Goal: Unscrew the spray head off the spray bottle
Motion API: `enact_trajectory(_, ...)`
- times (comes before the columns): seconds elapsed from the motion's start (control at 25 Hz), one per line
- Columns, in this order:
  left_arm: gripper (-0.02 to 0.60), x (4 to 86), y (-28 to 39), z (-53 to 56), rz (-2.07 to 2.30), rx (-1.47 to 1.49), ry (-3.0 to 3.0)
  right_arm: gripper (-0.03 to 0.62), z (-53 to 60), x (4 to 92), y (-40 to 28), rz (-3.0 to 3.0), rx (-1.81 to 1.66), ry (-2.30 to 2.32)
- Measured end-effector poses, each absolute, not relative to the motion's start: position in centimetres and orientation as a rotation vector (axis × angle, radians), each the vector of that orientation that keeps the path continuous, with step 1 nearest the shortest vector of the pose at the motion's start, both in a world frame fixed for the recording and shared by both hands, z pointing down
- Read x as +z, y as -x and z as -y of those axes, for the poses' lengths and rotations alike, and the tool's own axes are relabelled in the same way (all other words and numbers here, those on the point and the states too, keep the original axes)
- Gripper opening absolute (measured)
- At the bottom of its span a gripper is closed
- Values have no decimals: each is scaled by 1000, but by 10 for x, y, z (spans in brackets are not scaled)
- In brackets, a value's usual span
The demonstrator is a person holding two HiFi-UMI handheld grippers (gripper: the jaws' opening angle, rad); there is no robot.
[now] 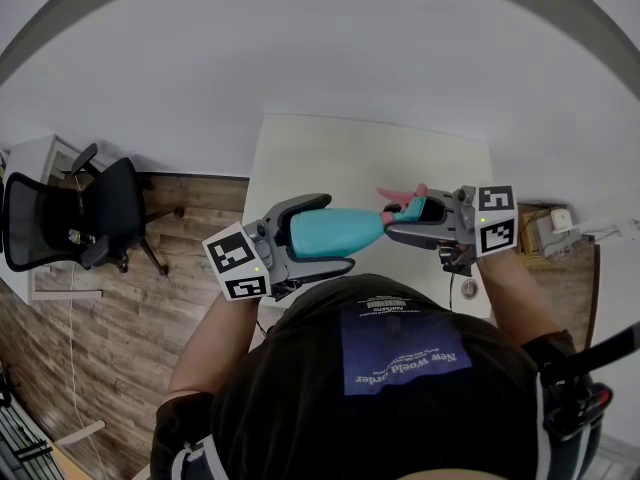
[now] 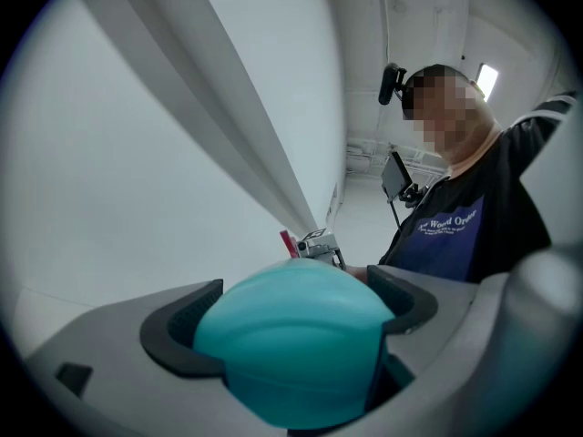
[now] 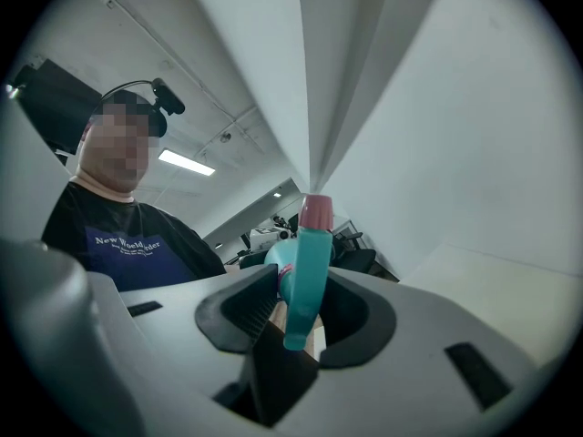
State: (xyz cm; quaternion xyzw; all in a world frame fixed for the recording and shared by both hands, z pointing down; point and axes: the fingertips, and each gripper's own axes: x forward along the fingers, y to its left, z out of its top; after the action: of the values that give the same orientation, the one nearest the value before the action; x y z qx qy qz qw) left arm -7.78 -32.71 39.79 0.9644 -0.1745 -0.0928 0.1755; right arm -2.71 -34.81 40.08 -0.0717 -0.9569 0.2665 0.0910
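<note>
Above the near edge of the white tabletop [image 1: 340,158], the teal spray bottle [image 1: 345,230] lies horizontal in mid-air, its spray head [image 1: 408,208] toward 3 o'clock. The left claw [image 2: 291,317] clamps the bottle's rounded body from the 9 o'clock end. The right claw [image 3: 303,315] grips the spray head narrowly between its 2 pads.

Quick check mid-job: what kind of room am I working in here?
Probably an office or lab workspace: a black swivel chair on wood-pattern flooring, a plain white table against white walls, and strip lights on the ceiling.
</note>
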Motion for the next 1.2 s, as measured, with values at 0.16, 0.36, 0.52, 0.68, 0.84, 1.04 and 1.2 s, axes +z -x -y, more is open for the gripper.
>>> enact_trajectory(0.16,505,398,78,327,467,-290,-2691,124,348,394,28,2876,715,223)
enact_trajectory(0.36,505,398,79,328,441,-306,-2650,124,346,393,29,2882,652,233)
enact_trajectory(0.52,503,401,79,329,418,-325,-2601,124,345,393,28,2896,596,231)
enact_trajectory(0.68,502,402,79,330,391,-351,-2555,124,344,391,27,2910,526,242)
enact_trajectory(0.84,502,402,79,331,358,-365,-2518,124,343,389,28,2929,456,261)
enact_trajectory(1.04,502,406,77,331,334,-335,-2496,124,342,391,28,2924,419,266)
enact_trajectory(1.2,502,408,76,331,320,-321,-2486,124,342,391,28,2923,403,267)
